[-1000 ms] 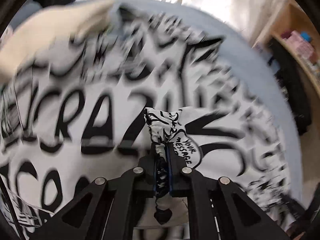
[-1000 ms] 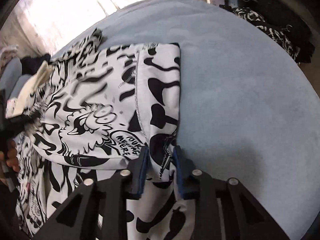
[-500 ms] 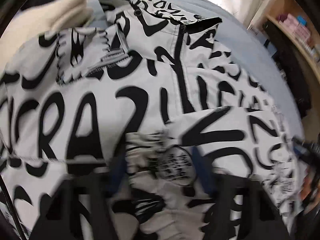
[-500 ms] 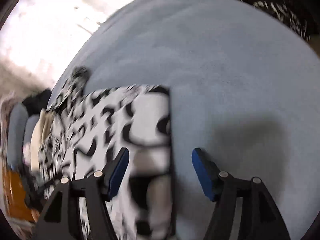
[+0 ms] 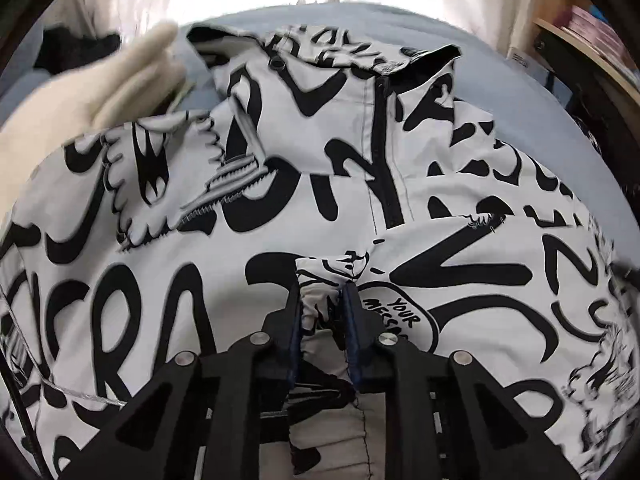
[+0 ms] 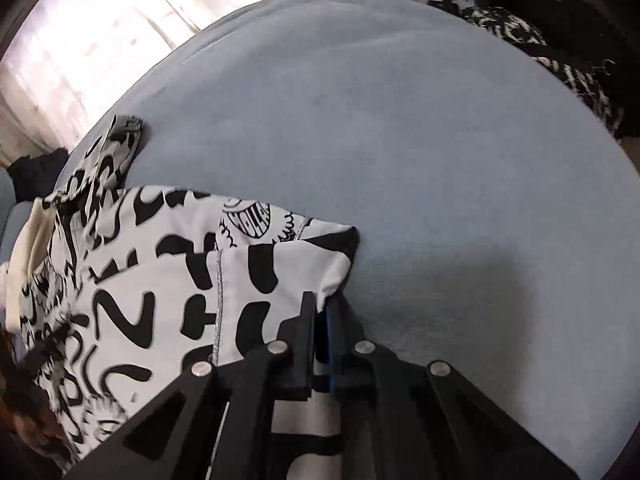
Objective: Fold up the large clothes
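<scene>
A: How is the left gripper (image 5: 323,300)?
B: Nearly closed, pinching a bunched cuff of the graffiti-print jacket (image 5: 280,184).
A: And the right gripper (image 6: 320,320)?
B: Clamped tight on a folded edge of the same jacket (image 6: 168,280).
A: Where does the jacket lie?
B: On the blue bed cover (image 6: 420,140). In the left view its collar (image 5: 360,56) points away from the gripper, and the zipper (image 5: 384,152) runs along the long axis toward the camera.
</scene>
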